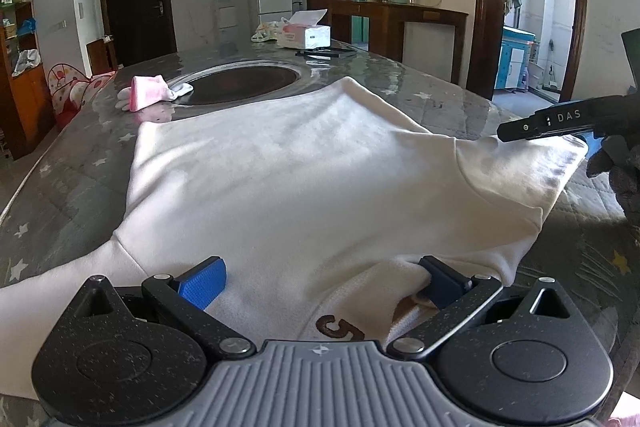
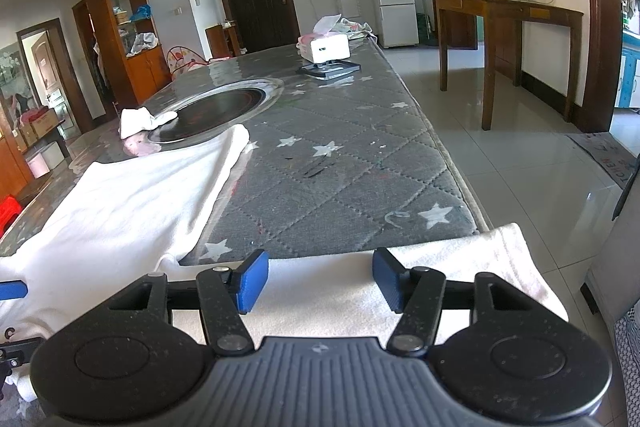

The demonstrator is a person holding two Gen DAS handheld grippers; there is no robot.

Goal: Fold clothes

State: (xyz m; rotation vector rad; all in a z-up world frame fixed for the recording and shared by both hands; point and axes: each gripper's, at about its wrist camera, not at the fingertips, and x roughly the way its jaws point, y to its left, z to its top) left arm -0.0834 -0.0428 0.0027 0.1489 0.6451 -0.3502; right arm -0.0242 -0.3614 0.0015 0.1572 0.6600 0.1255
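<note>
A: We see one white garment (image 1: 304, 171) spread flat on the grey star-quilted worktop (image 2: 340, 167). It is soft and fleecy, with a brown figure near its near hem that we read as a five, though the left tool (image 1: 316, 287) cuts part of it off.

B: We count two tools. The left tool stands wide over the near hem; one blue pad (image 1: 202, 285) lies bare on the cloth, while a fold bunches against the other. We see no pinch there.

A: The right tool (image 2: 316, 281) is about half open and its jaws are opening. A sleeve runs between and beneath its pads, and they do not press on it.

B: In the left wrist view the right tool enters from the edge, with a gloved hand (image 1: 618, 167) behind it, mostly cut off.

A: Further back we count one pink-and-white cloth (image 1: 150, 93) beside one dark round inset (image 1: 244, 83), one tissue box (image 2: 330, 49) and one flat dark tray (image 2: 330, 69) under it.

B: The crumpled thing (image 1: 266, 31) behind the box we cannot make out.
</note>
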